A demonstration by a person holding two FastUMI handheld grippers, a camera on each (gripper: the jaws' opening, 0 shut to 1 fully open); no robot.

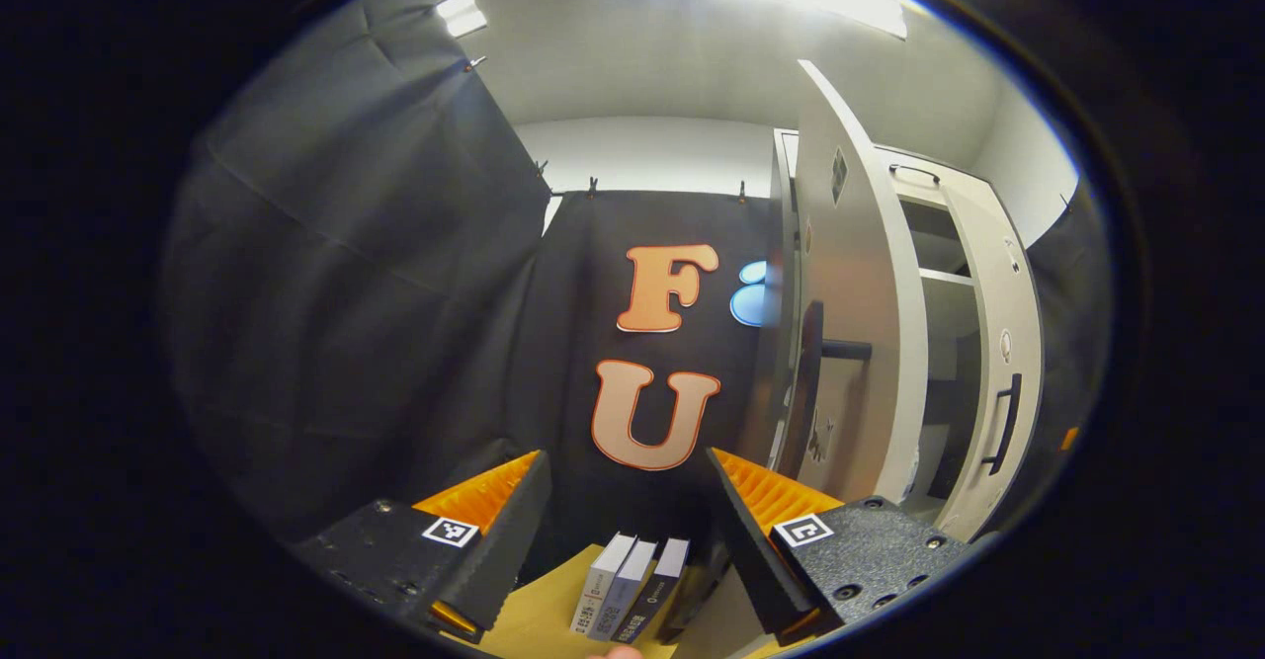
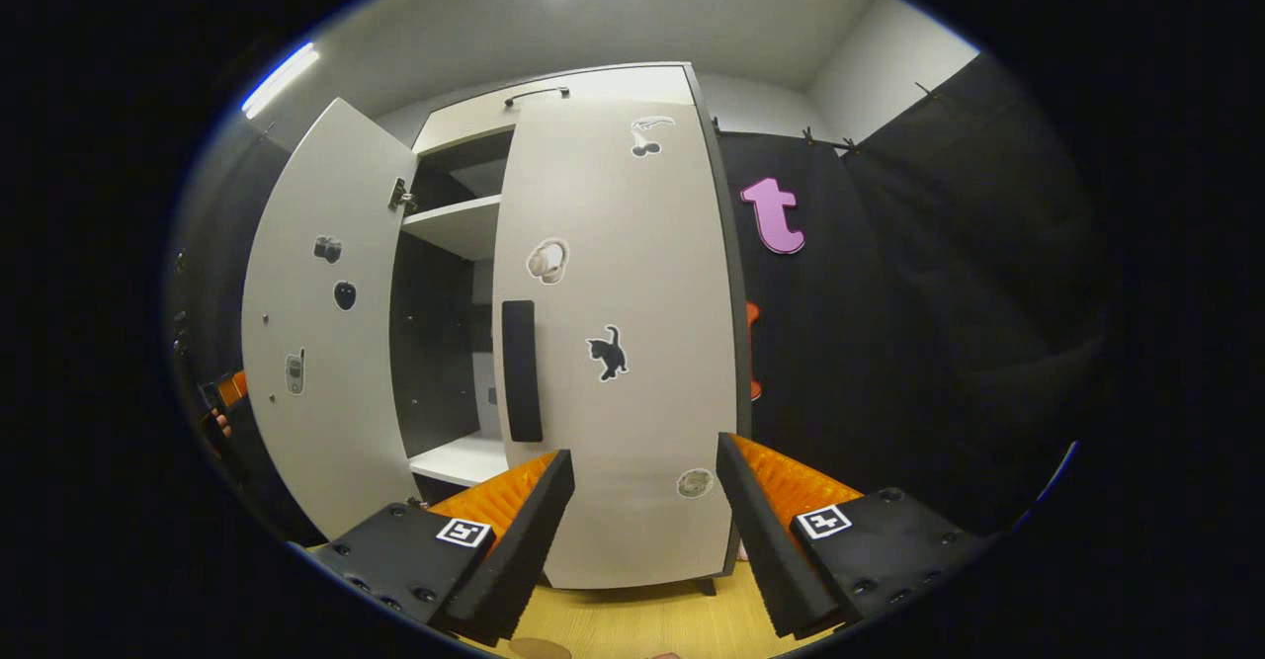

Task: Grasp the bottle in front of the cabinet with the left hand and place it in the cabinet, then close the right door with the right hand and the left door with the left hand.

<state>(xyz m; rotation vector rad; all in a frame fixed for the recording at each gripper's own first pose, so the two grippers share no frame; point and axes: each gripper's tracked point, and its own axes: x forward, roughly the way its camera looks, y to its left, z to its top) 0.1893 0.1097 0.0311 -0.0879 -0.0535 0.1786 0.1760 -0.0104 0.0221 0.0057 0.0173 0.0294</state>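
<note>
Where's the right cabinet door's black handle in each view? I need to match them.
Left gripper view: the black bar handle sits far right, on the white right door.
Right gripper view: it stands left of centre, beside the black cat sticker.
Shared landmark: the open white left door.

The cabinet [image 2: 613, 343] is painted white, with a black cat sticker [image 2: 608, 353] and black handle [image 2: 521, 370]. The surface [image 2: 642, 619] is coloured light yellow wood.
</note>
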